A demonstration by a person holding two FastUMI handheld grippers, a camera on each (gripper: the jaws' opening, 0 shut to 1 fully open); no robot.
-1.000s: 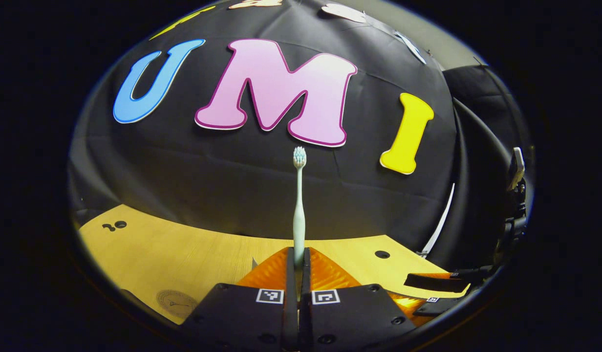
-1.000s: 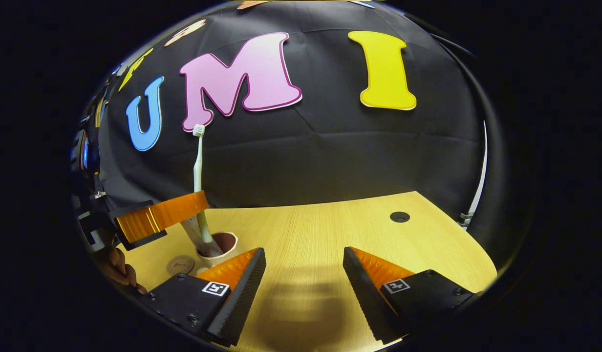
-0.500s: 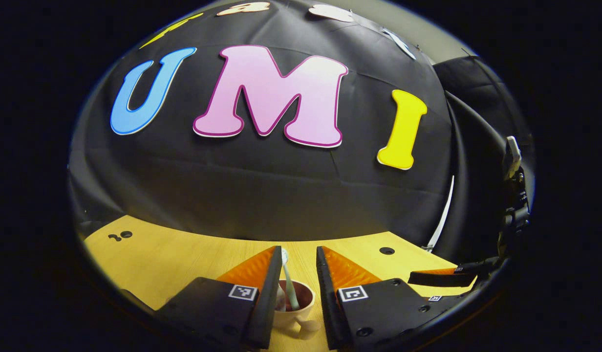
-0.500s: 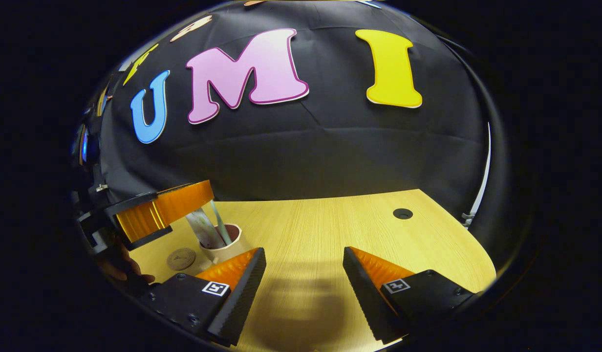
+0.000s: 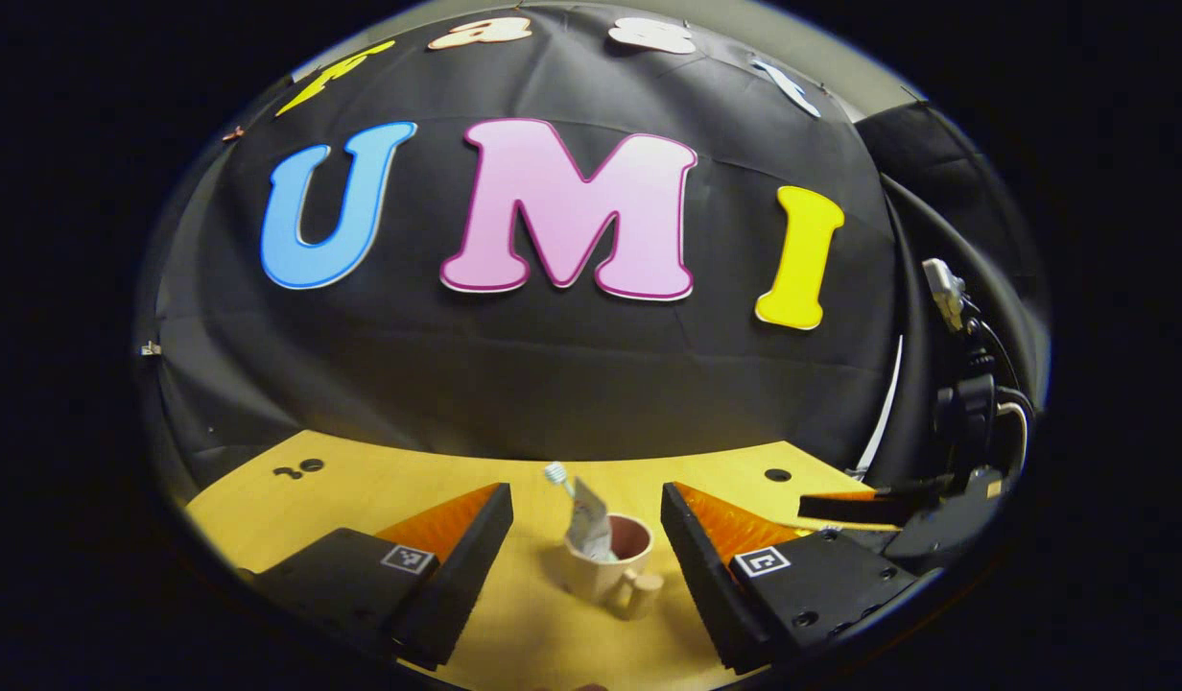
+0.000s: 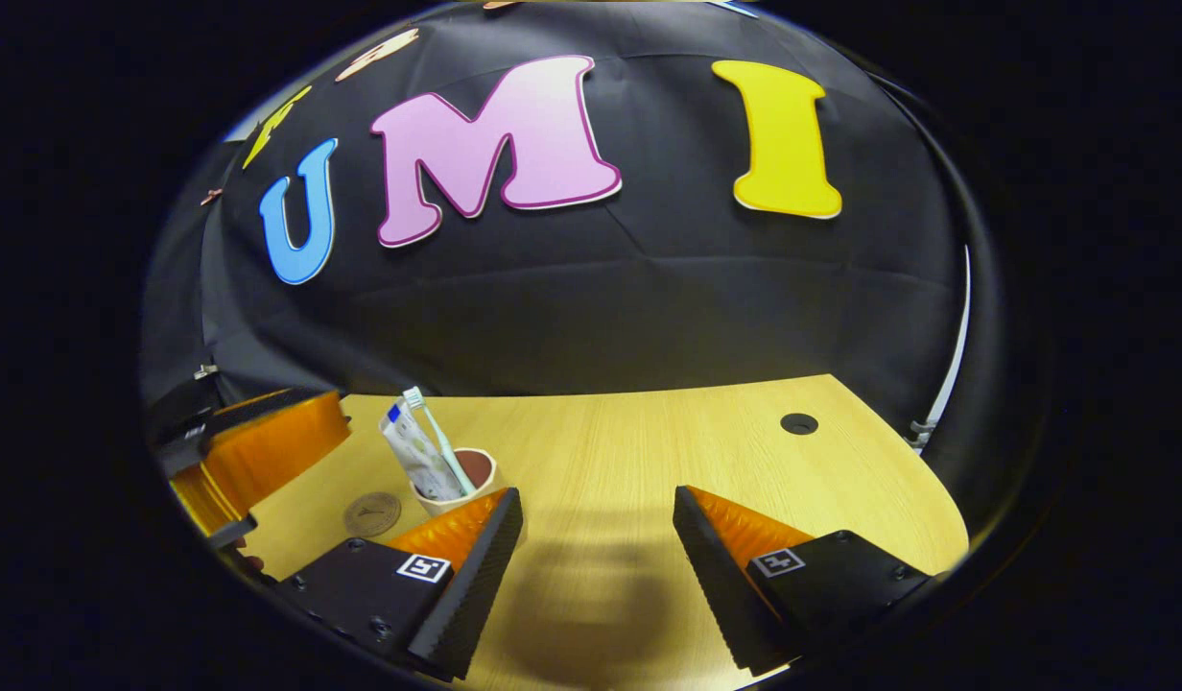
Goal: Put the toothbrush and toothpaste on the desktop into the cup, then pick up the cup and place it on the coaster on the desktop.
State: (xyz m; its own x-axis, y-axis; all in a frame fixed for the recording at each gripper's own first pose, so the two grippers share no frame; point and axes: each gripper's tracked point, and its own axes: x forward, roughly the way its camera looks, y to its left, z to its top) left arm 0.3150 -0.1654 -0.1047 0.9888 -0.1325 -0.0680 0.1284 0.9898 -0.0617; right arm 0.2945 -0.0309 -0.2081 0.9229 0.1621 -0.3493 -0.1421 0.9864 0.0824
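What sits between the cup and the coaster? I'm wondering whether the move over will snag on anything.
Nothing: in the right gripper view the cup and the coaster stand apart with bare desktop between them.

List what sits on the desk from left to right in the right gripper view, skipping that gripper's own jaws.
Left gripper → coaster → cup holding toothpaste and toothbrush → round desk hole.
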